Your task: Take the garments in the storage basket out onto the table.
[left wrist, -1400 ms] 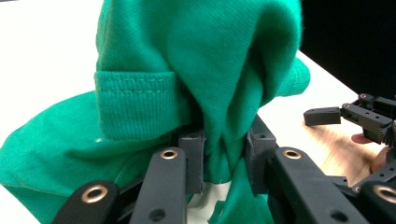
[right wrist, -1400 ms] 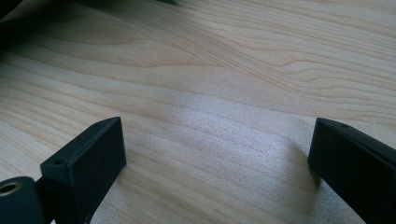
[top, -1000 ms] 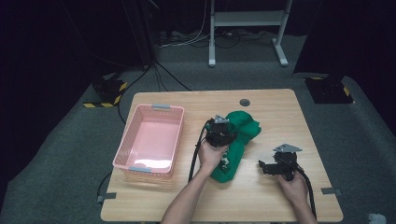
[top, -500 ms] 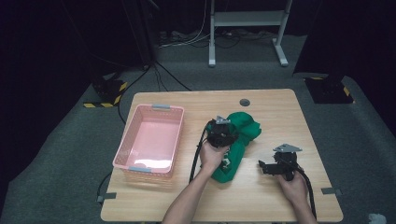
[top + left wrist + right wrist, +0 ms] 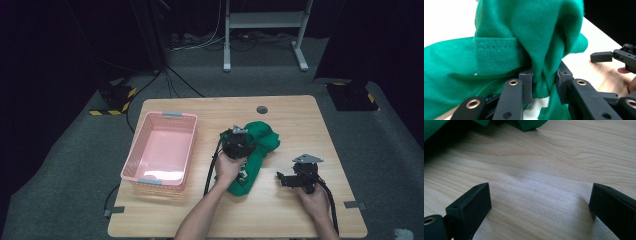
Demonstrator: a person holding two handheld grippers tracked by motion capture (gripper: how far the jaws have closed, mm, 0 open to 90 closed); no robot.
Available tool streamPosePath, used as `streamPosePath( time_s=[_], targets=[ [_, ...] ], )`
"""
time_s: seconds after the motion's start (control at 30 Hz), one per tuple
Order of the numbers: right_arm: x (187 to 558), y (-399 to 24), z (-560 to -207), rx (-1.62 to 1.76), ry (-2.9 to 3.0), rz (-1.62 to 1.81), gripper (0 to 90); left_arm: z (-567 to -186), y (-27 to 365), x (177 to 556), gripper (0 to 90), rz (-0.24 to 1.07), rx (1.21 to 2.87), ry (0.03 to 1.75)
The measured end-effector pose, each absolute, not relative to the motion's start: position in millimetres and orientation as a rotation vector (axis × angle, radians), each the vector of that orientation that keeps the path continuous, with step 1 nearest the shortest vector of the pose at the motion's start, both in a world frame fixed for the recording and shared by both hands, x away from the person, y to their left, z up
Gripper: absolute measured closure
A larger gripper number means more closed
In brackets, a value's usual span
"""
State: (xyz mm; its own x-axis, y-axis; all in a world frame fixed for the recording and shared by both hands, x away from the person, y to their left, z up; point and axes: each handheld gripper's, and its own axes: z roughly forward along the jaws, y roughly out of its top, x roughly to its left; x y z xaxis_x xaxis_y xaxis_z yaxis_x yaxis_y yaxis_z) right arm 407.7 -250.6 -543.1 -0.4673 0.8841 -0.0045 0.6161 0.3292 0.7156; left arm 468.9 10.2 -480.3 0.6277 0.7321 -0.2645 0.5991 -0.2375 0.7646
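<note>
Green cloth (image 5: 257,145) lies bunched near the middle of the tabletop (image 5: 300,115), just right of a pink basket (image 5: 160,150). The left tool (image 5: 544,80) pinches a gathered fold of it: in the left gripper view the pads press the fabric from both sides, and a ribbed hem runs just above them. How the cloth is made, sleeves or neck, cannot be told from the crumple; a small white patch near its lower end is too small to read. From above, the left hand (image 5: 227,170) and the tool's body cover part of the cloth. The right tool (image 5: 540,202) rests low over bare wood, well apart from the cloth, its jaws wide with nothing between them; its view cuts off both jaws at the lower edge and catches a green edge along the top. The tabletop is pale wood with a small round dark grommet (image 5: 261,109) near the far edge. Grey carpet surrounds it, cables trail toward a white stand (image 5: 262,30) at the back, and the room beyond is dark.
</note>
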Motion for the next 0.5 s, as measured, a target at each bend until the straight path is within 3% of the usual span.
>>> streamPosePath(
  time_s=[0.5],
  targets=[
    [408.0,-250.9,-543.1,1.329,2.201,0.925,4.2,-489.9,12.4,473.5,71.1,0.161,1.930,1.082]
  ],
)
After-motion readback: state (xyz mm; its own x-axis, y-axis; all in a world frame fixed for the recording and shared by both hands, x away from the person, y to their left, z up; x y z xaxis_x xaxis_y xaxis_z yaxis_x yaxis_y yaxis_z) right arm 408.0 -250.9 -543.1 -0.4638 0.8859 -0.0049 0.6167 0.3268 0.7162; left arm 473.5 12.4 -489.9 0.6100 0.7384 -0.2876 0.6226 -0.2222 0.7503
